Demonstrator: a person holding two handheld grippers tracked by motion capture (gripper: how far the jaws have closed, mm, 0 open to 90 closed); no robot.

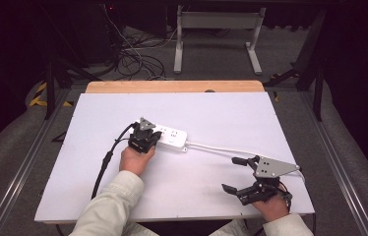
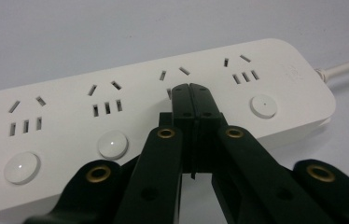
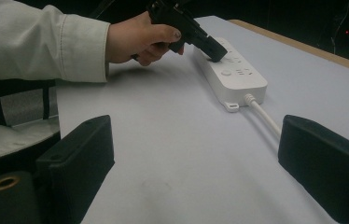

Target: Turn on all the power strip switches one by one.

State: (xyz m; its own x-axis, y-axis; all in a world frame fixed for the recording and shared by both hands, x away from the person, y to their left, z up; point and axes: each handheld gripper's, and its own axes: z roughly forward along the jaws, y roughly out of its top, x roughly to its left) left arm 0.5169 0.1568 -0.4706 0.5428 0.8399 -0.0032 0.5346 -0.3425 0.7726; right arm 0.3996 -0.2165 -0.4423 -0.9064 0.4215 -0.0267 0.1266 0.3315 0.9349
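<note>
Left gripper view — left gripper (image 2: 192,88) jaws together on power strip (image 2: 70,116); right gripper (image 1: 234,174) jaws apart

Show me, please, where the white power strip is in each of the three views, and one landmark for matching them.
High view: the power strip lies near the table's middle, under the left tongs.
Left gripper view: the strip runs across the frame, the shut tongs pressing on its top.
Right gripper view: the strip lies upper centre, beyond the open right tongs.
Shared landmark: its white cable, leaving one end.
</note>
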